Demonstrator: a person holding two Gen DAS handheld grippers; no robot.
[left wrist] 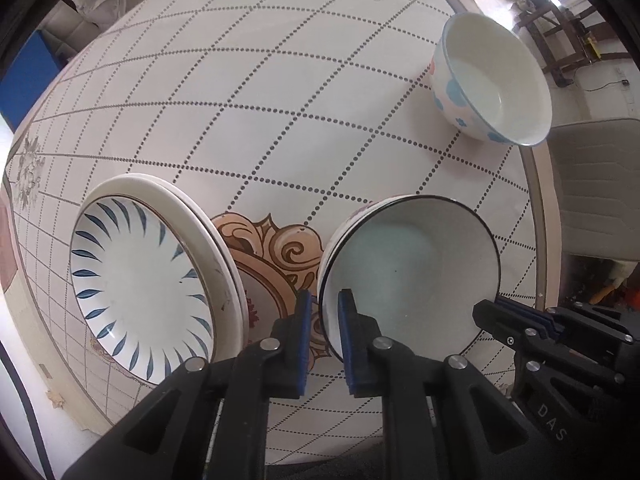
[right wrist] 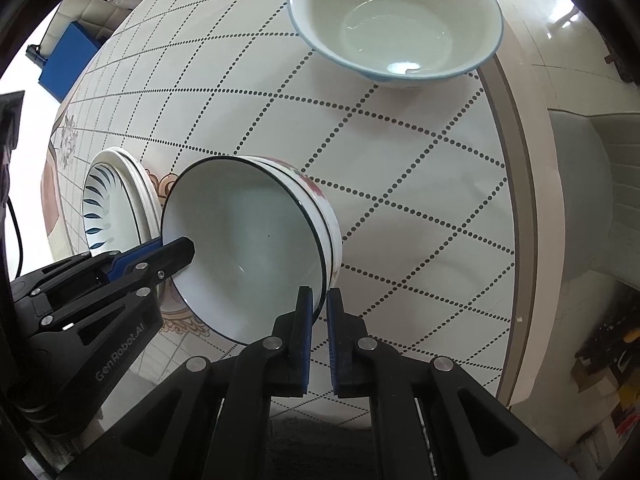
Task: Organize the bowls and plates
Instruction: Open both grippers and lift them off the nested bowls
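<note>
White stacked bowls (right wrist: 248, 240) sit mid-table beside stacked plates (left wrist: 140, 276). The rim is pinched by the right gripper (right wrist: 319, 304), steadying the stack; the left gripper (left wrist: 325, 308) straddles the opposite rim, jaws narrowly parted. A spotted bowl (left wrist: 492, 80) remains apart, unstacked.

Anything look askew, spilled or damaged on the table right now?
Nothing looks spilled or broken. The stacked black-rimmed white bowls and the stacked blue-leaf-patterned white plates look nested evenly. The blue-spotted white bowl stands apart, upright, near the table edge, not yet stacked.
</note>
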